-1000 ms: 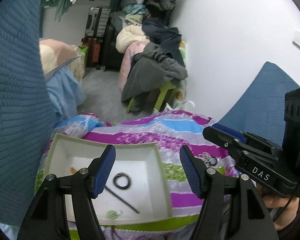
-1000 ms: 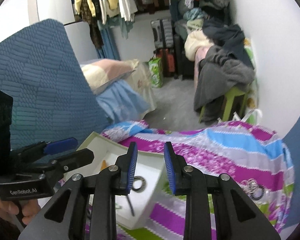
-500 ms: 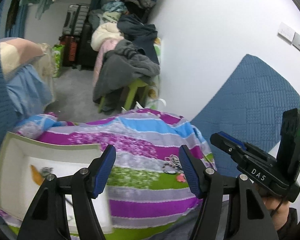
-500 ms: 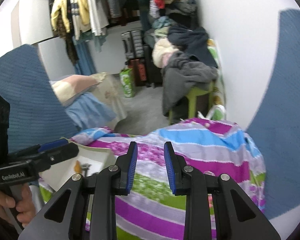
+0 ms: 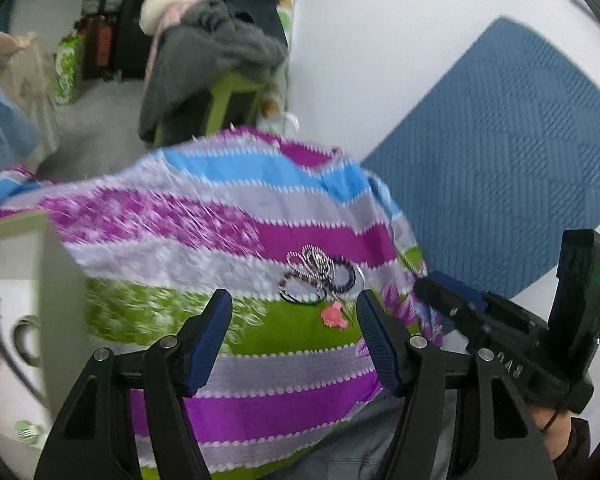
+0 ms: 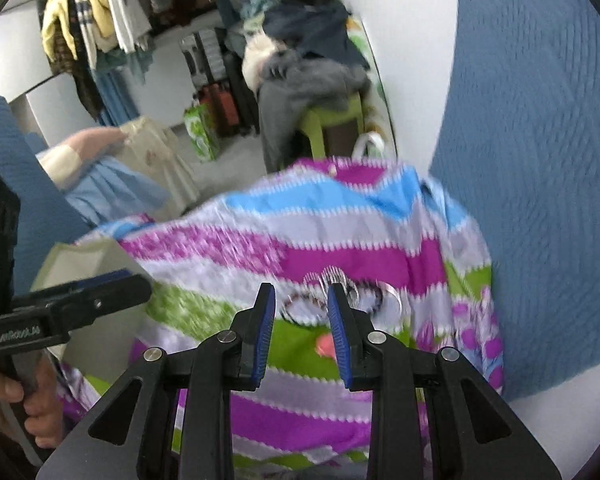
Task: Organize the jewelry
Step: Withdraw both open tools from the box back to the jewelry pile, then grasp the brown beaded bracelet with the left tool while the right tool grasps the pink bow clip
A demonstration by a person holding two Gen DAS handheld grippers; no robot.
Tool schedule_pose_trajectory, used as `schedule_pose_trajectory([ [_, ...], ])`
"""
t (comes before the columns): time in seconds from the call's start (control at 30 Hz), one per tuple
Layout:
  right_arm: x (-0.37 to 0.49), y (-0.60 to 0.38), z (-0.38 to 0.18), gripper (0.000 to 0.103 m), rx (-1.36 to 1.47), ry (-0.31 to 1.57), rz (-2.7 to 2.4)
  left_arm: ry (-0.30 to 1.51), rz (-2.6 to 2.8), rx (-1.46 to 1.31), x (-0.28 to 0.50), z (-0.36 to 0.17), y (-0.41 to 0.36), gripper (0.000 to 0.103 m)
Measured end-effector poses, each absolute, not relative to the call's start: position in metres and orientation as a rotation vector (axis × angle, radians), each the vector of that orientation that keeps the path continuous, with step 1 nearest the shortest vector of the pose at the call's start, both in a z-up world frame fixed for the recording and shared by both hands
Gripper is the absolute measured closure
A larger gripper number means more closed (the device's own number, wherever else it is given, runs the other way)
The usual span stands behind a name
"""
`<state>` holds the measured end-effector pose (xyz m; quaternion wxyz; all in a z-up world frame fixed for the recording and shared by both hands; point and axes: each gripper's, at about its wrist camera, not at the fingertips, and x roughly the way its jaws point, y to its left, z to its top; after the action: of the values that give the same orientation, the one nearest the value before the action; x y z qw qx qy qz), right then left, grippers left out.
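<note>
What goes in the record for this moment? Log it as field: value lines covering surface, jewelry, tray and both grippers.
surface: striped cloth, purple, blue, green and grey bands
jewelry pile: tangled bracelets and chains on the cloth, with a small pink piece beside them
tray: white tray at the cloth's left, holding a dark ring
left gripper: jaws apart, have just been closing, nothing between them
right gripper: jaws narrowly apart, empty, aimed at the pile
</note>
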<state>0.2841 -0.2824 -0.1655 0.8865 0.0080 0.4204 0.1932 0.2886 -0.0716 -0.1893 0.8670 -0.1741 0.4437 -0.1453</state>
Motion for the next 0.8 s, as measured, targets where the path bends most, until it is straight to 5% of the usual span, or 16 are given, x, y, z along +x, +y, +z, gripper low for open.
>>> schedule_pose_trajectory([
  [0.4, 0.310, -0.287, -0.248, 0.078, 0.071, 1.069, 0.451, 1.067, -0.330, -0.316, 0.344, -0.266, -0.118, 0.058],
  [0.67, 0.323, -0.284, -0.270, 0.078, 0.054, 1.108, 0.437, 1.097, -0.305, -0.285, 0.368, -0.293, -0.124, 0.060],
  [0.8, 0.324, -0.279, -0.275, 0.078, 0.015, 1.114, 0.439, 1.103, -0.321, -0.247, 0.376, -0.296, -0.132, 0.077],
])
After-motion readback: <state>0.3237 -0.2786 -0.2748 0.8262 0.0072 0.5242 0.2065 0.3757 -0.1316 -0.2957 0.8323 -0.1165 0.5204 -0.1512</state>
